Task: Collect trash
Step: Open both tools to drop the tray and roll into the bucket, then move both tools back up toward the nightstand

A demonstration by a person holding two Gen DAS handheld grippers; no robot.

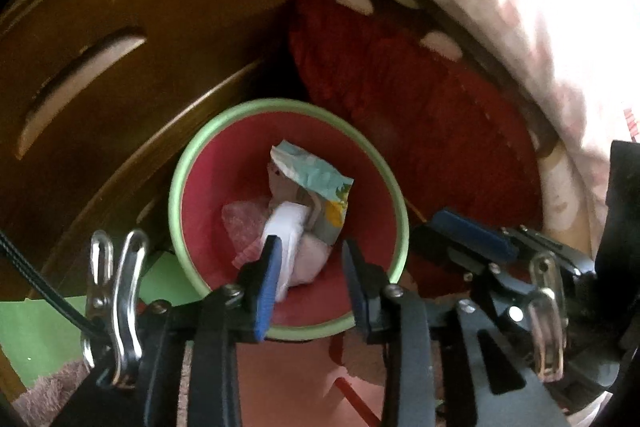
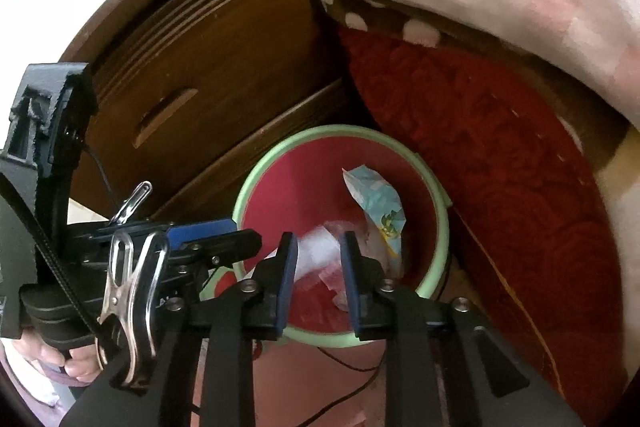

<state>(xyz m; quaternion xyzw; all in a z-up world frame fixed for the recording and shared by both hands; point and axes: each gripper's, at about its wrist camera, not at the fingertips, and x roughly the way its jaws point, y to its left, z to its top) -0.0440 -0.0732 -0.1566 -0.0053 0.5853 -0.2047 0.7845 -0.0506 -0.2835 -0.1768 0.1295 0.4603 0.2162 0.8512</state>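
Observation:
A round bin with a green rim [image 1: 188, 163] and red inside stands on the floor between a wooden cabinet and a bed. In it lie a crumpled printed wrapper [image 1: 316, 183], white paper [image 1: 288, 231] and pink scraps [image 1: 244, 223]. My left gripper [image 1: 310, 267] hovers open over the bin's near side, nothing between its blue pads. My right gripper [image 2: 318, 267] is also open above the bin rim [image 2: 320, 131]; the white paper [image 2: 320, 247] shows blurred below its fingers, apart from them. The wrapper [image 2: 380, 203] leans on the bin's far side. Each gripper shows in the other's view.
A dark wooden cabinet [image 1: 140, 27] with a slot handle stands left of the bin. A red bedspread [image 1: 420, 115] and pale pillow [image 1: 520, 7] lie on the right. A green sheet [image 1: 44, 327] lies on the floor at left. A thin cable [image 2: 352, 367] crosses the floor.

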